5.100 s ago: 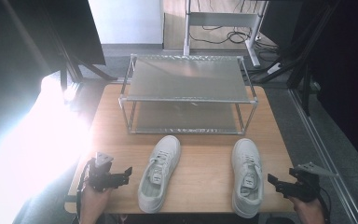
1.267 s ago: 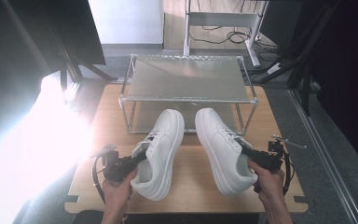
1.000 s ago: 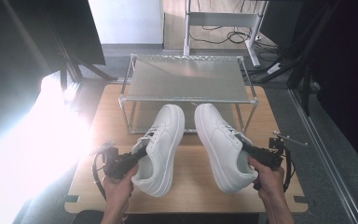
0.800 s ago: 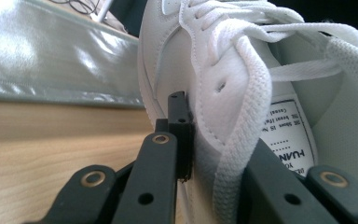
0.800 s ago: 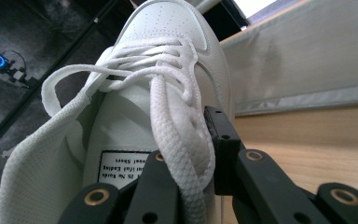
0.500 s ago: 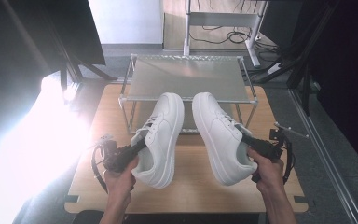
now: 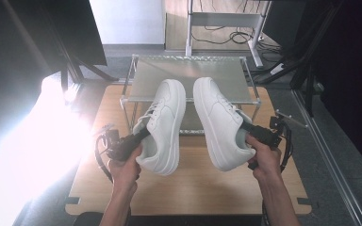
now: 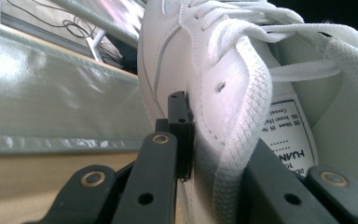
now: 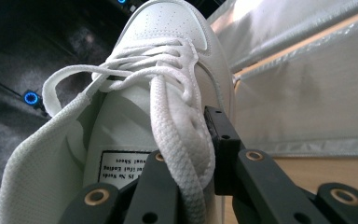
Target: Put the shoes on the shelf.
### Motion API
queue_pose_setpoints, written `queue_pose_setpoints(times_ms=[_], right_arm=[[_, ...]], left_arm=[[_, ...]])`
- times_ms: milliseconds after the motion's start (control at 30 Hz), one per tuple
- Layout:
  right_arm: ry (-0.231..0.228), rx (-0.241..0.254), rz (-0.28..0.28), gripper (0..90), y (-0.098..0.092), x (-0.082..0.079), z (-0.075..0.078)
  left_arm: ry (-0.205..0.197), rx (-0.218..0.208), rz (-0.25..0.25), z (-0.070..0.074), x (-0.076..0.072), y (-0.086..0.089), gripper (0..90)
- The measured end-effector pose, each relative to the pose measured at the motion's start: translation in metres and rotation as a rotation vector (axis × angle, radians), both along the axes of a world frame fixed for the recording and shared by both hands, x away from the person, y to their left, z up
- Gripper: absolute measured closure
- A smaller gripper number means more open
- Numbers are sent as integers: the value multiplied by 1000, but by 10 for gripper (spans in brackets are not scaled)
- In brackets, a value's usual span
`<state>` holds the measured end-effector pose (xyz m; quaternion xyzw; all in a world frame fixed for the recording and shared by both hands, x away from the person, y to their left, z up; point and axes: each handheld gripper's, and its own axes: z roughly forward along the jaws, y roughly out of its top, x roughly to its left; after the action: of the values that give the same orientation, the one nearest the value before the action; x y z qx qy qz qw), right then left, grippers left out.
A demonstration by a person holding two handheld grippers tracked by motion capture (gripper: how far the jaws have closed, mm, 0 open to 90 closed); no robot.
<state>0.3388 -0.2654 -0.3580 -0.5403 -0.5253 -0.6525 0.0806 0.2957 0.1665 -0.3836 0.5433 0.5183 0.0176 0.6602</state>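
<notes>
left claw (image 7: 139,137): clenched on the collar wall of the left shoe (image 7: 164,125). In the left gripper view one jaw sits outside on the white leather, the other inside the opening next to the tongue label, with the padded collar edge pinched between them.
left shoe: mid-frame in the high view, left of centre, off the table (image 7: 202,193). Toe points to the top of the frame and overlaps the rack (image 7: 191,75); heel is low, at the hand (image 7: 125,162). Claw enters from the lower left, at the heel end.
right claw (image 7: 245,128): clenched on the collar wall of the right shoe (image 7: 219,122). In the right gripper view one jaw is outside on the leather, the other inside by the label; collar edge and a lace run between them.
right shoe: mid-frame, right of centre, also off the table. Toe up toward the rack, heel low at the right hand (image 7: 264,157). Claw enters from the right, at the heel end.
shoe spacing: side by side, a narrow gap between the toes, not touching. Heels splay outward to each hand.
rack: wire frame, upper centre of the high view, at the table's far edge, top shelf bare.
glare: strong light washes out the left edge of the high view.
</notes>
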Motion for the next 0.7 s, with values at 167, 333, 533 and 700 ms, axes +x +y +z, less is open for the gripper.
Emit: queue_pose_setpoints(times_ms=[167, 333, 533, 700], right_arm=[[6, 13, -29, 840, 1, 12, 8], [18, 19, -57, 840, 1, 24, 9], [34, 31, -85, 840, 2, 40, 12], [41, 30, -99, 839, 3, 51, 15]], left_arm=[[18, -20, 6, 6, 16, -2, 842], [27, -13, 13, 10, 27, -4, 842], [52, -22, 18, 17, 47, -9, 842], [56, -25, 30, 23, 60, -9, 842]])
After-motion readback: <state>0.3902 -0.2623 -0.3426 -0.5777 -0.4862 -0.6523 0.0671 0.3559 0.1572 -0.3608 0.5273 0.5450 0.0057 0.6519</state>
